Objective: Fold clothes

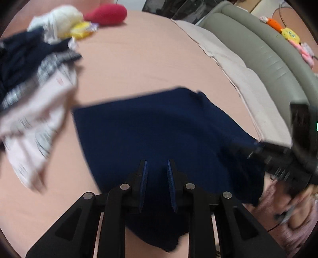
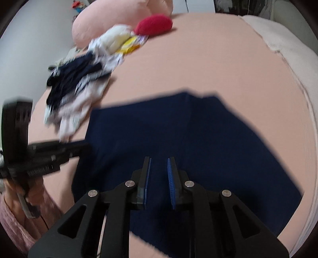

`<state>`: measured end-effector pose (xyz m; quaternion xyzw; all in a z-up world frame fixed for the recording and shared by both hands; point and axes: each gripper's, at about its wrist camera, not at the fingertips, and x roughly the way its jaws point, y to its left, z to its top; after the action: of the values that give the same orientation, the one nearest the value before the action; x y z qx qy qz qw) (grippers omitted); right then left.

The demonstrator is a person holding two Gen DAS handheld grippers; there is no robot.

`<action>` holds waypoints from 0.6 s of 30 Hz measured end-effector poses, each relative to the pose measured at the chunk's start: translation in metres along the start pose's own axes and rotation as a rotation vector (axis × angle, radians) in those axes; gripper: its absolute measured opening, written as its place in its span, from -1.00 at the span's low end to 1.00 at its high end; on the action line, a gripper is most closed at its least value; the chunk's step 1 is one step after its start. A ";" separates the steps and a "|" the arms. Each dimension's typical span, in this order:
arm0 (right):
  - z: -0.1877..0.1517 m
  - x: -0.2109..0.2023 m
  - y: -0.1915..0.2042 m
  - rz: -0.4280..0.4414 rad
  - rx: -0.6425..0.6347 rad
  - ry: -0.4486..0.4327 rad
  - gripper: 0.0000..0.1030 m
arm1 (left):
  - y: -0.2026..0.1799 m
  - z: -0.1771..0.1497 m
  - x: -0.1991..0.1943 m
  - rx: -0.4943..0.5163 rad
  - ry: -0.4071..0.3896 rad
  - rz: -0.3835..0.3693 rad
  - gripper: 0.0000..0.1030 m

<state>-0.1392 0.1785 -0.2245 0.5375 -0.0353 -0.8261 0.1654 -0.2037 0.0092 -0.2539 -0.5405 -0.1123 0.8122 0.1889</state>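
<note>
A navy blue garment [image 1: 159, 131] lies spread on the pink bed sheet [image 1: 143, 65], also in the right wrist view [image 2: 188, 135]. My left gripper [image 1: 157, 161] hovers over its near part, jaws open with a gap, nothing between them. My right gripper [image 2: 159, 158] is open too, above the garment's near middle. The right gripper's body shows in the left wrist view [image 1: 258, 149], touching the garment's right edge. The left gripper's body shows in the right wrist view [image 2: 59, 150] at the garment's left edge.
A pile of unfolded clothes [image 1: 33, 83] lies at the left, with a red plush [image 1: 107, 13] and a white and yellow plush [image 1: 67, 21] behind it. A grey padded bed frame [image 1: 268, 59] and pale blanket [image 1: 238, 79] run along the right. A pink pillow [image 2: 111, 17] lies at the back.
</note>
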 end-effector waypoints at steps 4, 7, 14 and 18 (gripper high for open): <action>-0.035 0.015 -0.003 -0.090 -0.001 0.026 -0.70 | -0.003 -0.015 0.025 -0.012 0.069 0.105 -0.58; -0.047 0.011 -0.024 -0.146 0.059 0.020 -0.72 | 0.001 -0.017 0.019 -0.017 0.046 0.168 -0.58; -0.055 -0.018 -0.020 -0.045 0.100 -0.055 -0.59 | -0.032 -0.024 0.015 0.057 -0.042 0.080 -0.60; -0.066 -0.001 0.005 -0.128 -0.045 0.010 -0.64 | -0.041 -0.033 0.044 0.089 0.075 0.190 -0.57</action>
<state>-0.0782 0.1815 -0.2505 0.5389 0.0186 -0.8329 0.1243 -0.1807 0.0648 -0.2877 -0.5698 -0.0172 0.8098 0.1388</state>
